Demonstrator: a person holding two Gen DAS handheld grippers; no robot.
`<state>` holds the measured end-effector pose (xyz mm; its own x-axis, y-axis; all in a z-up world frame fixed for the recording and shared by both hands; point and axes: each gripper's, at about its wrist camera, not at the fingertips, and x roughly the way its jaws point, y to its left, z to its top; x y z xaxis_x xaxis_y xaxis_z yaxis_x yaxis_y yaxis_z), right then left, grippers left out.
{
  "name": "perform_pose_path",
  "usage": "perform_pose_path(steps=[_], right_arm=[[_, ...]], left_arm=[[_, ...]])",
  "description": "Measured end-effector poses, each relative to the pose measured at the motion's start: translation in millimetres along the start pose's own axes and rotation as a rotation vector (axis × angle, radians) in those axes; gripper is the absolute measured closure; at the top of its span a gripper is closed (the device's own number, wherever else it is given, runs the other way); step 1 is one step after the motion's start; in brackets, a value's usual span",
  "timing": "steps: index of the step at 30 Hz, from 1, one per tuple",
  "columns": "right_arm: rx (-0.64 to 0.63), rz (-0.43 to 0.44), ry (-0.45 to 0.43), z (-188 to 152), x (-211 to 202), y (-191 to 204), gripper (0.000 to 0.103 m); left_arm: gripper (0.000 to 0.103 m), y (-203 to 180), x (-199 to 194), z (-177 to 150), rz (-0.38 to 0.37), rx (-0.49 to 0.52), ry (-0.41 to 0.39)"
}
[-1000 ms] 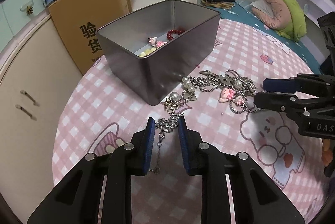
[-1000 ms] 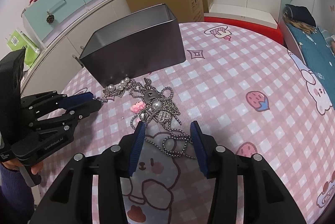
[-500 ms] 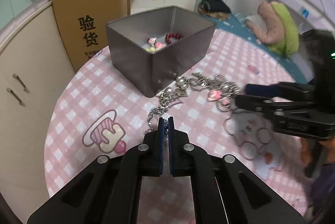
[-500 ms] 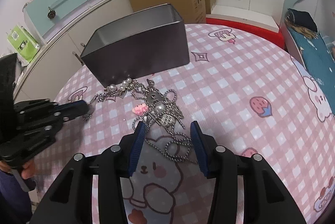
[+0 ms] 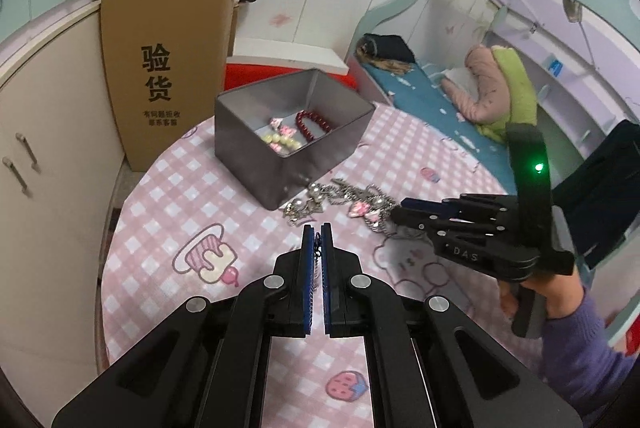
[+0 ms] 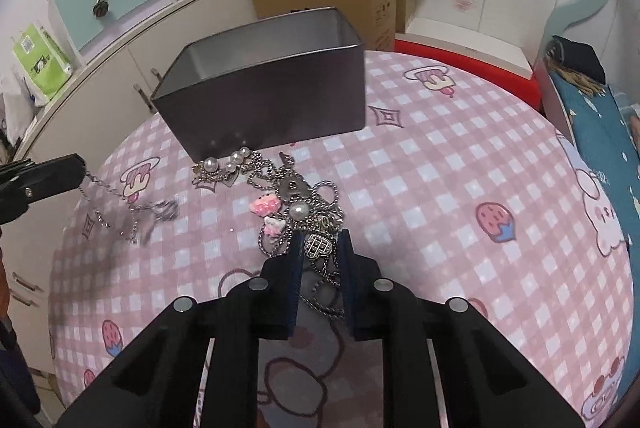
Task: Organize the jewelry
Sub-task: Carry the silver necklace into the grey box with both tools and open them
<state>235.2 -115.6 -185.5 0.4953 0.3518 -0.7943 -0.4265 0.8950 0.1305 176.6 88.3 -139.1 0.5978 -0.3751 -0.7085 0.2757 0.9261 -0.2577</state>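
Observation:
My left gripper (image 5: 317, 231) is shut on a thin silver chain (image 6: 120, 211). The right wrist view shows that chain hanging from its tip (image 6: 60, 173), lifted off the cloth and blurred. A tangled jewelry pile (image 6: 288, 187) of chains, pearls (image 6: 228, 159) and pink charms (image 6: 264, 205) lies in front of the grey tin box (image 6: 272, 99). My right gripper (image 6: 320, 242) is closing low over the near end of the pile. A heart charm (image 6: 319, 247) and chain strands sit between its pads. The tin (image 5: 280, 163) holds a red bead bracelet (image 5: 316, 123) and pale beads (image 5: 280, 140).
The round table has a pink checked cloth (image 5: 180, 195). A cardboard box (image 5: 160, 67) and cream cabinets stand behind the tin on the left. A bed (image 5: 432, 103) runs along the right. A hand in a purple sleeve (image 5: 580, 328) holds the right gripper.
My left gripper shut on the chain's end and rose, pulling it away from the pile. The right gripper's jaws narrowed around the heart charm and chain strands.

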Motion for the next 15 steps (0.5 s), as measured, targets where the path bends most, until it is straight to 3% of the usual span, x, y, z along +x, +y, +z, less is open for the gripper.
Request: perform_pose_path(steps=[4,15], right_arm=[[0.020,0.014,-0.041,-1,-20,-6,0.086],[0.044,0.042,-0.175,18,-90,-10,0.086]], left_arm=[[0.099,-3,-12,6,-0.044,-0.004,-0.019],[0.099,-25,-34,26,-0.069,0.035,-0.074]])
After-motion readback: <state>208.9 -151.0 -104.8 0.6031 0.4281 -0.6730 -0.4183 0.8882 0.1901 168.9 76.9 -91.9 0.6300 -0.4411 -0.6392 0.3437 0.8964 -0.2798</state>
